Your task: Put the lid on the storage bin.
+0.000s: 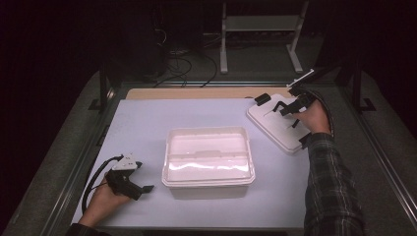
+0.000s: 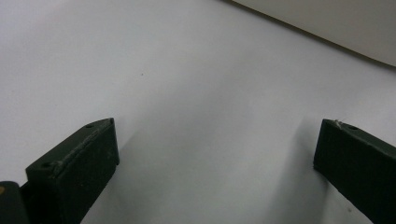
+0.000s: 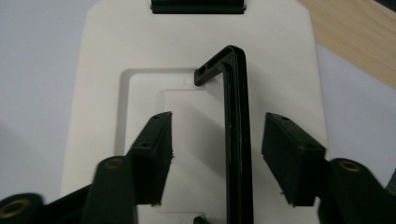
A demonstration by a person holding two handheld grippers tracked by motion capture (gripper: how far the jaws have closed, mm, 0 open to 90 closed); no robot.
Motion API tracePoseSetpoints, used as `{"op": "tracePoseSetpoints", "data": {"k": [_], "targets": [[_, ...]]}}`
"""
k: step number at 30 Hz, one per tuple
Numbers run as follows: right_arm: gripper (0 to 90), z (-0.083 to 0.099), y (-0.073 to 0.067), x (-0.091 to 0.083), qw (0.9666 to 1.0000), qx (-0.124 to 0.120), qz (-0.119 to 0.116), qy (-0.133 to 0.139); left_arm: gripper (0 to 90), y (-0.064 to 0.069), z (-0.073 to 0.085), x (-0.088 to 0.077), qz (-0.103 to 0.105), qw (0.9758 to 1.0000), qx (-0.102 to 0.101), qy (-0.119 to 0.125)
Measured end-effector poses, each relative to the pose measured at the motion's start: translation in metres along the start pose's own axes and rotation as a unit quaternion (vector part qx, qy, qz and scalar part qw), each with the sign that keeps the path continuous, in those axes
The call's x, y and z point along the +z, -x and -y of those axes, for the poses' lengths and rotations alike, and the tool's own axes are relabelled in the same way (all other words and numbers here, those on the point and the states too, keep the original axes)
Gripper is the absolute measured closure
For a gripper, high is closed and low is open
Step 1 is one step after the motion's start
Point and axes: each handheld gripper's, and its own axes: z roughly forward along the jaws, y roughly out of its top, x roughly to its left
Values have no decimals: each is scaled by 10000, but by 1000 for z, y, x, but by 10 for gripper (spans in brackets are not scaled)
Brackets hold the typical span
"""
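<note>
We see the white lid (image 1: 275,123) lying flat at the far right of the table (image 1: 147,128), close to the strip of bare wood (image 1: 196,93) along the far edge and well apart from the open white bin (image 1: 208,160) that stands in the middle. A black handle (image 3: 236,135) stands up from the recessed centre of the lid, and a black latch (image 3: 197,6) sits at the lid's far end.

We find the right gripper (image 1: 293,109) over the lid, held in a hand (image 1: 314,118) with a plaid sleeve (image 1: 329,187). In the right gripper view its jaws stand on either side of the raised handle, about half open. The handle runs nearer to the right-hand pad, yet a gap shows on both sides, so neither pad presses on it; the gripper has hold of nothing. The lower end of the handle is hidden behind the jaws, so we cannot tell how it joins the lid there.

The left gripper (image 1: 129,178) rests near the front left corner of the table, beside the bin and apart from it. In the left gripper view its jaws are spread wide over bare table, with nothing between them, and a pale edge that may be the bin crosses the upper right corner.
</note>
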Motion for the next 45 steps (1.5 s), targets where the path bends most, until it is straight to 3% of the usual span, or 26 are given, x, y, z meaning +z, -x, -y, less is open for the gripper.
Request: {"op": "tracePoseSetpoints", "data": {"k": [10, 16, 22, 33, 45], "targets": [[799, 1, 2, 6, 9999, -32, 90, -36, 0, 0, 0, 0, -5, 10000, 5, -5], [839, 2, -1, 3, 9998, -37, -186, 41, 0, 0, 0, 0, -5, 10000, 2, -2], [841, -1, -10, -4, 9996, -204, -213, -17, 0, 0, 0, 0, -3, 10000, 5, -2], [842, -3, -25, -35, 9987, -400, -266, 163, 0, 0, 0, 0, -3, 10000, 1, 0], [842, -3, -44, -72, 9959, -593, -509, 450, 0, 0, 0, 0, -2, 10000, -2, 2]]}}
